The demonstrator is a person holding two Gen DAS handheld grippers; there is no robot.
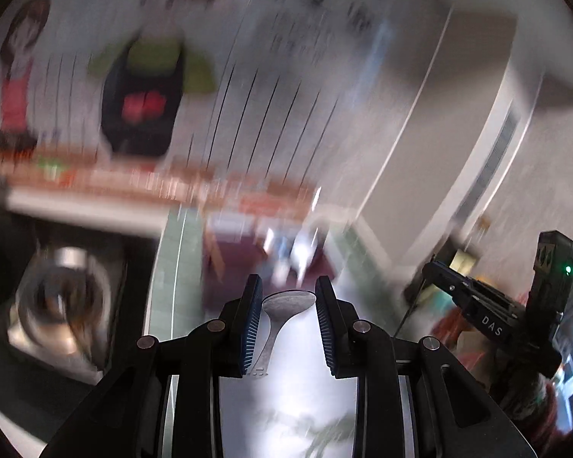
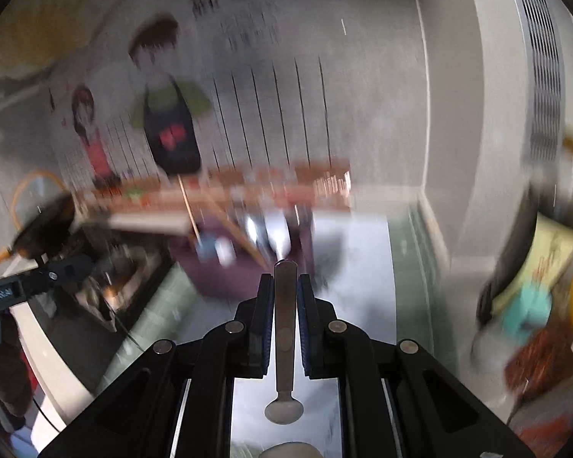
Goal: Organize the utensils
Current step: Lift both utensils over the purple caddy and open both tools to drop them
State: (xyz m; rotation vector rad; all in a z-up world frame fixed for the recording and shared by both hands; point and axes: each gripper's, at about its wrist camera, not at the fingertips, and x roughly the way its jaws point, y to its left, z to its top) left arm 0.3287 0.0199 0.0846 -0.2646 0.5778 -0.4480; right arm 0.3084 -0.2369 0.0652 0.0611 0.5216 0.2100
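Both pictures are smeared with blur. The left gripper (image 1: 288, 318) has its fingers (image 1: 251, 328) partly open around a metal spoon (image 1: 282, 309), bowl end forward between the blue pads, which touch its edges. The right gripper (image 2: 285, 320) has its fingers (image 2: 305, 328) nearly closed on the flat handle of a second spoon (image 2: 285, 343), whose bowl hangs back toward the camera. Beyond both, on the pale surface (image 2: 355, 267), sits a purple holder (image 2: 225, 278) with blurred utensils.
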